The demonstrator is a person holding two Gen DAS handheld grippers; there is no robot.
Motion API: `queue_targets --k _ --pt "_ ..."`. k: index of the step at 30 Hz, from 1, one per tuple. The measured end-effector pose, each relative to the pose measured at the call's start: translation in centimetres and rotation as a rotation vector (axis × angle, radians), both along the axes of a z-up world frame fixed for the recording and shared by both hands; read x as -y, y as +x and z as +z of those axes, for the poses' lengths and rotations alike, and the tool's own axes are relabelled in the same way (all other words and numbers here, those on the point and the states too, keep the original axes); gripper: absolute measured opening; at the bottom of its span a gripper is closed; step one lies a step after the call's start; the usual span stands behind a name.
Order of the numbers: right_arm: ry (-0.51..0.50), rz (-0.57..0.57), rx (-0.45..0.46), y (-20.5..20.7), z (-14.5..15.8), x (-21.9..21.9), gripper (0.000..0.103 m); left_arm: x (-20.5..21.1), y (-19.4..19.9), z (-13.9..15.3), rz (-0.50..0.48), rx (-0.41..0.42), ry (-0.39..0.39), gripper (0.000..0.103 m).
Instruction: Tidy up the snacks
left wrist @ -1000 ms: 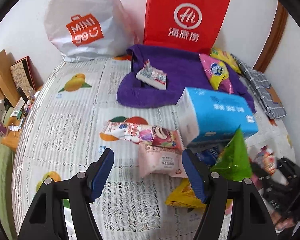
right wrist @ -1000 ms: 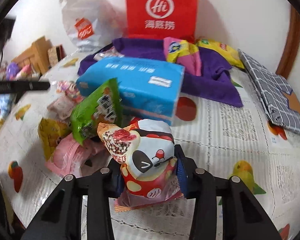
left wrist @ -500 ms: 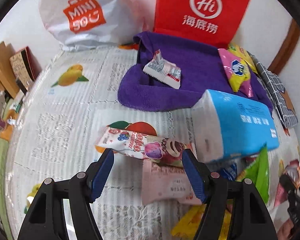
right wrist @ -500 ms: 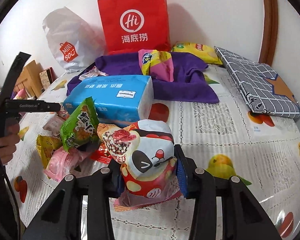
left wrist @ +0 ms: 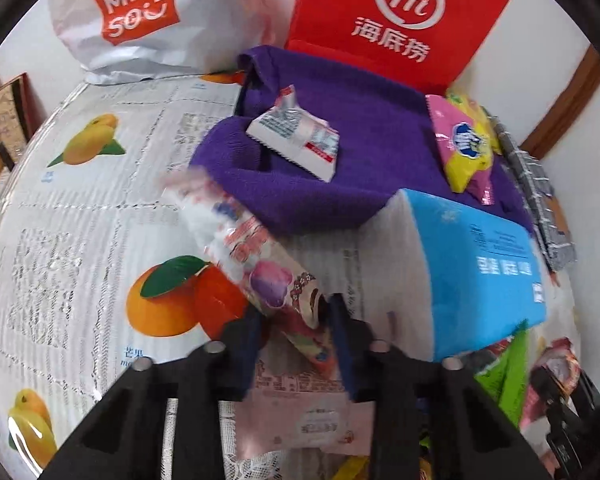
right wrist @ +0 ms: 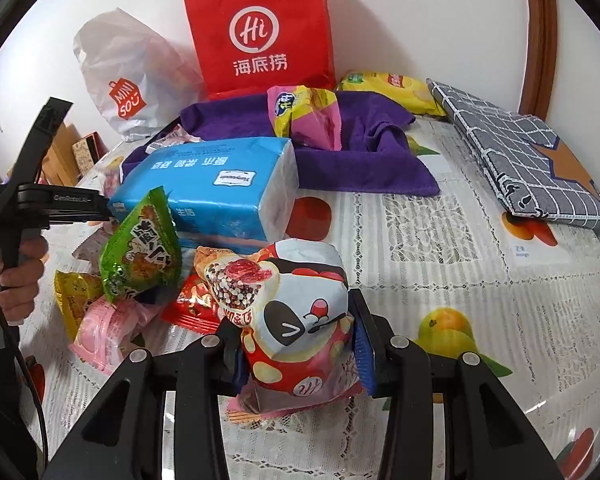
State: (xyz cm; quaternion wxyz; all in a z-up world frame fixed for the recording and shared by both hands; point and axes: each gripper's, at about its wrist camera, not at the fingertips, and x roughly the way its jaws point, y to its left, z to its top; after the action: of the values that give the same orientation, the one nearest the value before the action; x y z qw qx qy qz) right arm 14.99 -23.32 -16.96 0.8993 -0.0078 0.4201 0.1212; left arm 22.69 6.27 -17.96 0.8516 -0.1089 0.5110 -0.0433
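Our left fingers (left wrist: 294,330) have just been closing and now pinch the near end of a long pink-and-white snack wrapper (left wrist: 244,248), which tilts up and away over the tabletop (left wrist: 68,216), blurred at its far end. Under it lies a pale pink packet (left wrist: 300,412); just to the right stands a blue tissue pack (left wrist: 472,272). Our right fingers (right wrist: 296,354) are clamped on a red, white and pink snack bag (right wrist: 296,312), held upright. To its left sits a heap with a green packet (right wrist: 144,248) and a yellow packet (right wrist: 74,296). Beyond lie a purple towel (right wrist: 364,160) and a red paper bag (right wrist: 260,28).
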Motion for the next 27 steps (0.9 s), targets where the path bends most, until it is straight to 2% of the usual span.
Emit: queue_targets --k 7,13,16,21,27 --pt "-0.010 -0.016 0.003 0.0 -0.3 0.1 0.042 -2.2 -1.6 0.5 0.012 -0.031 0.017 0.024" --pt "0.000 -0.018 -0.013 0.4 -1.1 0.0 0.042 -1.5 -0.7 -0.2 0.027 -0.014 0.041 0.031" --pt "-0.016 -0.024 0.006 0.3 -1.1 -0.1 0.042 -1.1 -0.4 -0.7 0.054 0.027 0.068 0.025" --pt "-0.067 -0.049 0.042 0.6 -1.5 -0.2 0.042 -0.6 -1.0 -0.9 0.054 0.093 0.088 0.025" --pt "-0.028 -0.071 0.019 1.4 -1.9 0.4 0.044 -0.4 -1.9 -1.2 0.083 0.161 0.092 0.026"
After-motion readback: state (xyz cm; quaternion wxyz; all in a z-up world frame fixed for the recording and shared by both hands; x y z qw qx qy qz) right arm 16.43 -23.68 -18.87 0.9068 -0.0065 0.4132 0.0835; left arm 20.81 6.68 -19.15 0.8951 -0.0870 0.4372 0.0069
